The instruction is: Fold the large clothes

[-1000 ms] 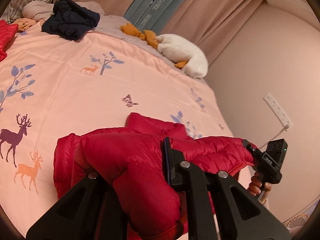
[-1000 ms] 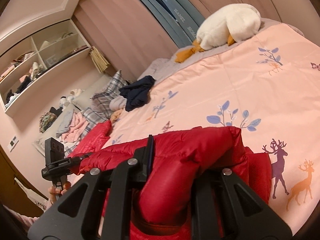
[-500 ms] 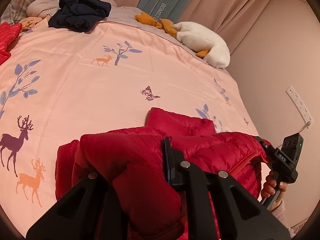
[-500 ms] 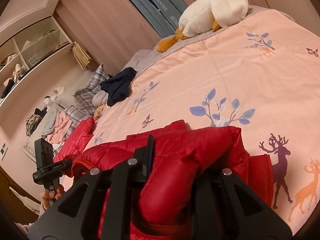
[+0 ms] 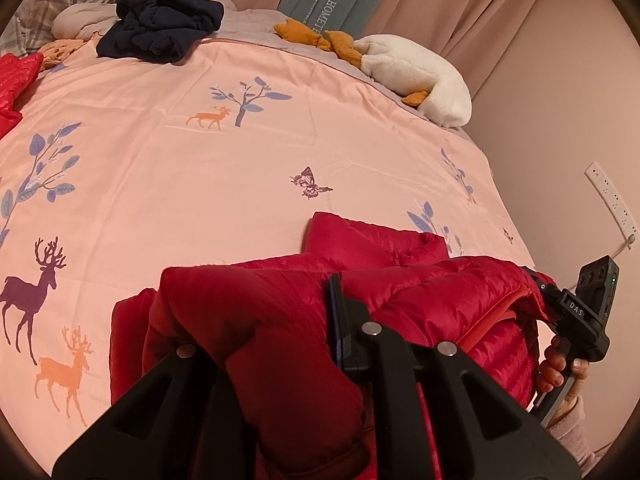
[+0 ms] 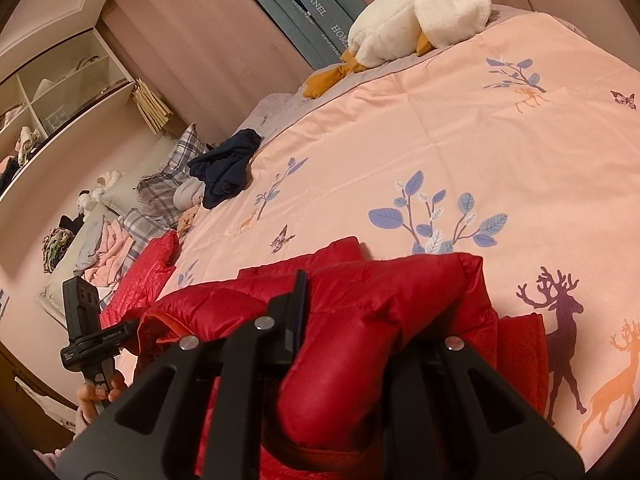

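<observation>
A red puffer jacket point(image 5: 420, 300) lies at the near edge of the pink bed point(image 5: 180, 168), partly folded over itself. My left gripper point(image 5: 272, 312) is shut on a thick fold of the jacket and holds it up off the bed. My right gripper point(image 6: 360, 312) is shut on the jacket's other end point(image 6: 360, 296) in the same way. The right gripper also shows in the left wrist view point(image 5: 580, 316), and the left one in the right wrist view point(image 6: 92, 336). A lower layer of the jacket rests on the cover point(image 5: 372, 236).
A dark navy garment point(image 5: 160, 28) and a white plush goose point(image 5: 416, 68) lie at the far end of the bed. Another red garment point(image 6: 148, 272) lies at the bed's left side, next to plaid pillows point(image 6: 168, 184). A wall with sockets point(image 5: 612, 200) is on the right.
Both grippers have carried the held jacket edge forward over the bed, so more of the folded lower layer shows ahead. Both grips stay shut.
</observation>
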### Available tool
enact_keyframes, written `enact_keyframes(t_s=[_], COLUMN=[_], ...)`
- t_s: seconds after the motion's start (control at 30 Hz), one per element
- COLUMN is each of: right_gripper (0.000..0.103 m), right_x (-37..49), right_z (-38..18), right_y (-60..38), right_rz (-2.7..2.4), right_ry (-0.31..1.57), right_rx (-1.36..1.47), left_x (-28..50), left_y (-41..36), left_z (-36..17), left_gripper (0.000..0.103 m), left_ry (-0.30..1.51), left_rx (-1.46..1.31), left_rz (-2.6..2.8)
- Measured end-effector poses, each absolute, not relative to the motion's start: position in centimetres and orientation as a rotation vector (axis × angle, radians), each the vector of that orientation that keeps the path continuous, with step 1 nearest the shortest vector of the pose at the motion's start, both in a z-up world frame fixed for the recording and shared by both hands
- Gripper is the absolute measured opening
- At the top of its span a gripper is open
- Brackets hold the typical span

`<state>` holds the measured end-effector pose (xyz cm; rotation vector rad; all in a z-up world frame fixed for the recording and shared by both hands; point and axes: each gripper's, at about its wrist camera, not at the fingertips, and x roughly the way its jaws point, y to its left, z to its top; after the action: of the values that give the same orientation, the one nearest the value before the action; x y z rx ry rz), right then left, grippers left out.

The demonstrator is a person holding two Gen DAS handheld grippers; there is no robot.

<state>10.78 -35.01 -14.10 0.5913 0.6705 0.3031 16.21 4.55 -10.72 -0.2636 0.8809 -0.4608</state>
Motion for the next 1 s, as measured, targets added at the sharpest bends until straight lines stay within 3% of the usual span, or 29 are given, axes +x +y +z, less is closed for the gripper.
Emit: enact_keyframes(t_s=[1.0], right_gripper=[0.015], right_x=[10.9], right_z=[-14.5], right_y=[-34.7], right_rz=[0.293], right_ry=[0.684], right_rx=[0.589], left_x=[16.6], left_y=[4.3], left_z=[-11.9], left_gripper=[0.014], left_ry=[0.899], left_rx=[-0.248], left_rz=[-0.446])
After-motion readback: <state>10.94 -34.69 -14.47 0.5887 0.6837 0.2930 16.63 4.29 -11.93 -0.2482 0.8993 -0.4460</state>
